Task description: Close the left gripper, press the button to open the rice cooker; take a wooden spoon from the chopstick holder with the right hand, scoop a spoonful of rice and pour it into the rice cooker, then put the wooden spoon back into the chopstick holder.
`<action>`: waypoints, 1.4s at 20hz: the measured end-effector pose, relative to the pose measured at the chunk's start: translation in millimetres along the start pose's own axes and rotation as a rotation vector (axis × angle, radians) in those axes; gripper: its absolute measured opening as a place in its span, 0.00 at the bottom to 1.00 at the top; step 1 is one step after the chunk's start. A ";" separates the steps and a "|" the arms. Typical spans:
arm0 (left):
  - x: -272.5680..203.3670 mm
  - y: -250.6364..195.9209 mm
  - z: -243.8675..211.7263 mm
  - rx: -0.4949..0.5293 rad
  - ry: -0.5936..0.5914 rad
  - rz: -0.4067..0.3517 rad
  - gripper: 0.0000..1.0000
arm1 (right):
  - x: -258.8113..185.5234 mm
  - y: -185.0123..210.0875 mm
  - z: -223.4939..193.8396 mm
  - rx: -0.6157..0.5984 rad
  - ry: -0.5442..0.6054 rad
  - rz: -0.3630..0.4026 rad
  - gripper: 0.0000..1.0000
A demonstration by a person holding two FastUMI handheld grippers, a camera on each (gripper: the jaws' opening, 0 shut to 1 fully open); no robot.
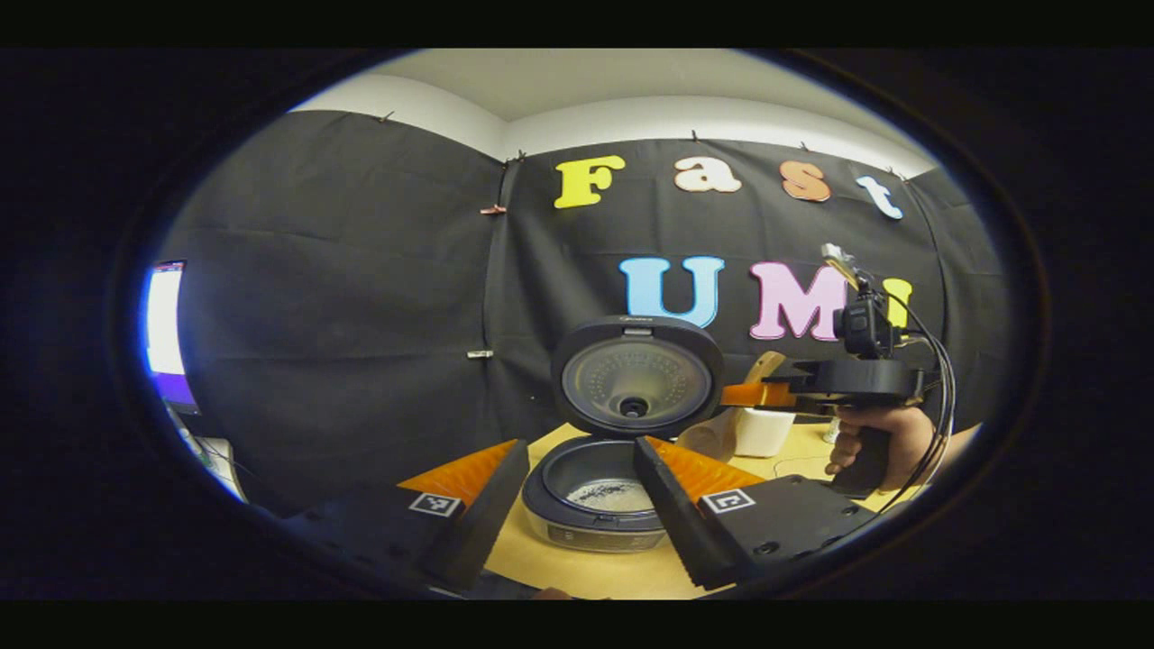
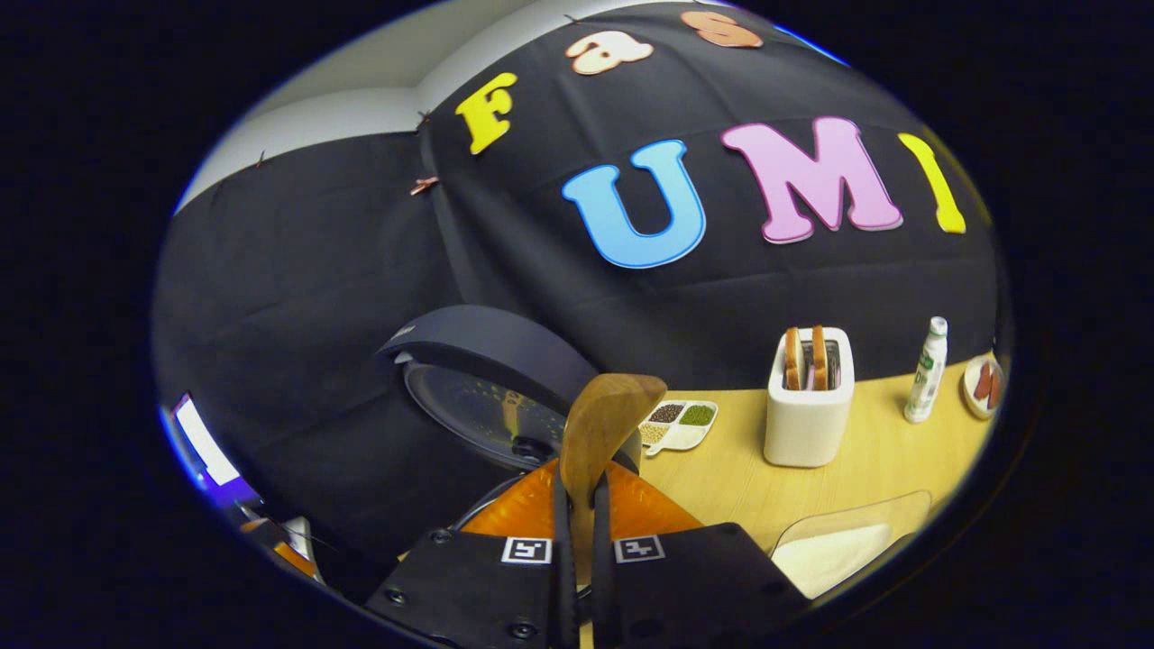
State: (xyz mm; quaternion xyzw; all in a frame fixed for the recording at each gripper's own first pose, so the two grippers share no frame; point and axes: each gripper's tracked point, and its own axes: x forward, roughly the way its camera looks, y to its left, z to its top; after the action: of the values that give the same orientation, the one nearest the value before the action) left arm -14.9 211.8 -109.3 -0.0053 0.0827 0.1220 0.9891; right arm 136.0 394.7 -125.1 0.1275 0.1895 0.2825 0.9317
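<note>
- Nearest the lens in the left gripper view, the left gripper [image 1: 581,491] has its two fingers spread wide, nothing between them, hanging over the near edge of the wooden table [image 1: 595,572]
- Between those spread fingers sits the rice cooker [image 1: 595,505], lid [image 1: 636,377] swung up and standing upright at the back; the inner pot is open to the top with a small patch of rice on its bottom
- Left of the cooker the black booth wall drops straight to the table edge, and a lit screen [image 1: 165,324] glows at the far left rim
- Right of the lid, a white chopstick holder [image 1: 763,431] stands on the table, just beside a pale cylinder [image 1: 712,439] lying tilted against it
- Farther right, a hand [image 1: 879,442] grips the handle of the right gripper [image 1: 741,394], held above the table and pointing left toward the lid
- In the right gripper view, the right gripper [image 2: 577,505] is pinched on the wooden spoon [image 2: 606,424], both fingers pressing its handle, bowl upright above the tips and empty as far as can be told
- Behind the spoon the cooker lid [image 2: 491,379] leans close; open air lies above the pot
- Rightward on the table: a divided dish of grains [image 2: 678,424], a white toaster [image 2: 809,410] with two slices standing in it, a white bottle [image 2: 927,370], a small plate [image 2: 984,383] at the edge
- At the lower right rim, a clear container of rice [image 2: 852,541] lies near the gripper, well apart from the toaster
</note>
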 end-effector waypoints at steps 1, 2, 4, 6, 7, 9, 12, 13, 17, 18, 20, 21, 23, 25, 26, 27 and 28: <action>-0.1 0.3 -0.3 -0.005 -0.001 0.001 0.85 | 0.1 5.6 -0.4 -0.056 -0.004 0.011 0.11; -0.2 0.0 -0.5 -0.008 0.001 0.000 0.82 | 0.7 11.9 -1.7 -0.102 -0.007 0.024 0.11; -0.7 0.9 -1.2 -0.022 0.006 0.001 0.82 | 1.7 19.2 -6.5 -0.178 -0.009 0.034 0.11; -1.0 1.5 -3.8 -0.033 0.013 0.001 0.85 | 1.8 23.3 -9.5 -0.237 -0.011 0.038 0.11; -1.0 2.9 -4.6 -0.031 0.014 0.004 0.82 | 1.0 26.9 -11.0 -0.256 -0.014 0.045 0.10; -3.5 2.7 -4.1 -0.034 0.012 0.003 0.82 | 1.3 29.8 -13.7 -0.285 -0.010 0.055 0.10; -4.8 0.0 -6.9 -0.033 0.021 -0.002 0.83 | 1.7 34.7 -13.4 -0.334 -0.014 0.069 0.11; -4.0 -0.6 -6.5 -0.034 0.021 -0.004 0.84 | 0.5 37.7 -13.0 -0.348 -0.019 0.078 0.11; -3.3 -1.8 -7.3 -0.031 0.022 -0.007 0.83 | -0.4 43.8 -5.8 -0.450 -0.050 0.105 0.11; -3.1 -1.9 -7.7 -0.035 0.024 -0.006 0.83 | -0.6 45.1 -6.6 -0.469 -0.049 0.115 0.14; -1.4 -2.5 -9.6 -0.042 0.032 -0.007 0.83 | -0.5 45.8 -10.9 -0.492 -0.042 0.136 0.11; -1.1 -4.1 -10.4 -0.044 0.034 -0.011 0.83 | -1.0 46.3 -11.5 -0.511 -0.042 0.146 0.11; -0.5 -5.9 -11.8 -0.039 0.037 -0.016 0.83 | -1.6 45.9 -8.2 -0.573 -0.061 0.146 0.11; 0.1 -8.6 -13.9 -0.039 0.044 -0.020 0.82 | -1.4 45.9 -9.1 -0.592 -0.073 0.151 0.11; 0.1 -10.3 -13.6 -0.042 0.044 -0.023 0.84 | -0.9 46.2 -11.1 -0.576 -0.072 0.155 0.11; -0.7 -11.0 -13.7 -0.040 0.044 -0.025 0.83 | -2.4 45.7 -10.7 -0.553 -0.071 0.153 0.11; -0.6 -11.3 -12.7 -0.036 0.043 -0.026 0.84 | -4.3 44.2 -10.0 -0.529 -0.071 0.146 0.11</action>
State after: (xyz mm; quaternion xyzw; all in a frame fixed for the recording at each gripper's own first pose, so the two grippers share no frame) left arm -14.8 200.3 -121.8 -0.0269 0.1016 0.1106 0.9883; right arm 107.2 429.3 -117.6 -0.0973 0.0669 0.3841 0.9157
